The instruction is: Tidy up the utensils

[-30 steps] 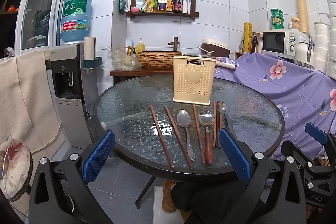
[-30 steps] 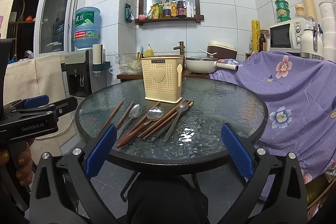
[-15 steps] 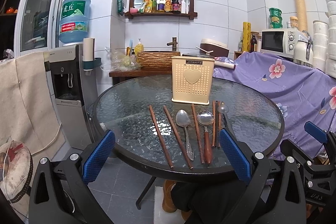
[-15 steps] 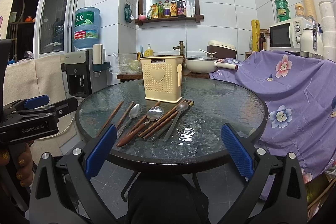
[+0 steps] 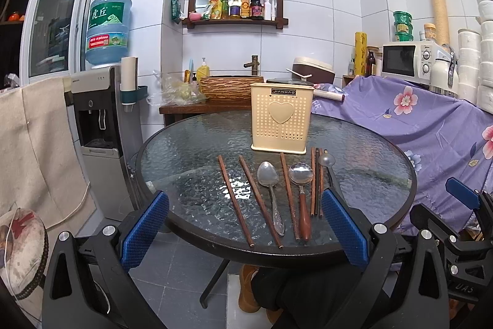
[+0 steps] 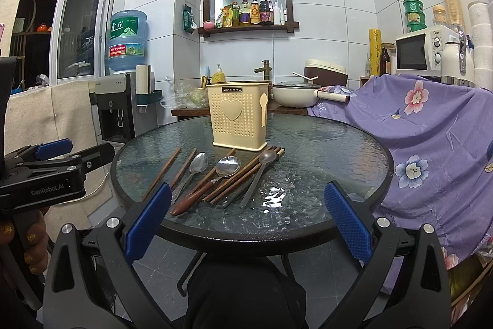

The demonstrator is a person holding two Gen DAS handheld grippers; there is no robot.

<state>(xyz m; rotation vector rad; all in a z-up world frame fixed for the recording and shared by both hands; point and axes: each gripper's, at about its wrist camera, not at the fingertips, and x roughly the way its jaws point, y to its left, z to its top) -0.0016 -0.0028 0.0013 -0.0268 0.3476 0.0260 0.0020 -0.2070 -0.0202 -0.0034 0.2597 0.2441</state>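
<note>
1. Plainly at the start: nothing picked up yet, every utensil flat on the round glass table (image 5: 185, 144), none in the cream holder (image 5: 281, 121).
2. Left gripper (image 5: 246, 227) held back from the table's near edge, fingers spread wide, nothing between the blue pads (image 5: 144, 228).
3. Right gripper (image 6: 248, 221) likewise short of the table edge, fingers wide apart and empty.
4. Laid out in a row just in front of the holder: loose brown chopsticks (image 5: 235, 198), a metal spoon (image 5: 268, 178), a wooden-handled spoon (image 5: 301, 174), a tighter bundle of chopsticks (image 5: 316, 181) and a small ladle-like spoon (image 5: 326, 159) at the right end.
5. Holder upright near the table's middle, heart emblem facing the cameras, interior not visible from here.
6. Next, probably: reach forward over the edge, settle on one utensil, close on its handle, lift it and stand it in the holder.
7. Calls for care: thin sticks flat on slick textured glass, little to get under; handle ends nearest the edge likely the easiest to pinch.
8. Against the frames a second earlier: almost no change, same utensil layout, left view shifted only slightly, both grippers as wide as before.
</note>
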